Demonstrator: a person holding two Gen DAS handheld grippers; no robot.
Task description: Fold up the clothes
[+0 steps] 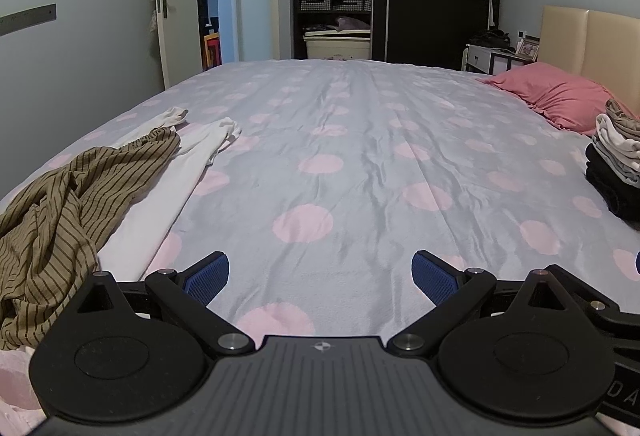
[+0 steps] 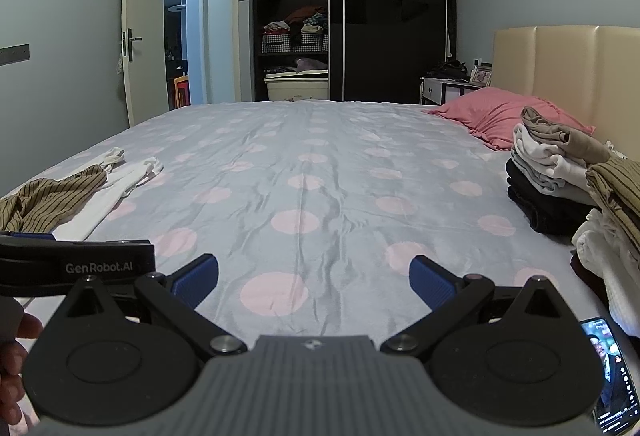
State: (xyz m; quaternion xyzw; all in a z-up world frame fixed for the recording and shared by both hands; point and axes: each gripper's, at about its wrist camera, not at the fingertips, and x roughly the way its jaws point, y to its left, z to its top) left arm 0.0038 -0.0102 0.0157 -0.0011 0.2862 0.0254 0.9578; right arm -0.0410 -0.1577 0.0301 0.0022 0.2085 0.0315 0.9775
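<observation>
Both tongs hover low over the near edge of the bed [image 1: 340, 140], jaws wide and holding nothing: the left tongs [image 1: 320, 278] and the right tongs [image 2: 314, 282] face a bare stretch of spotted sheet, likely kept free as folding space. The unfolded work lies left of that stretch: a striped brown garment [image 1: 68, 204] crumpled over a white garment [image 1: 168, 188]. Right of it, beside the pink pillow [image 2: 492, 116], stands a folded stack [image 2: 552, 172], probably finished pieces. The striped garment runs out of frame, and a phone [image 2: 614, 372] is half cut off.
</observation>
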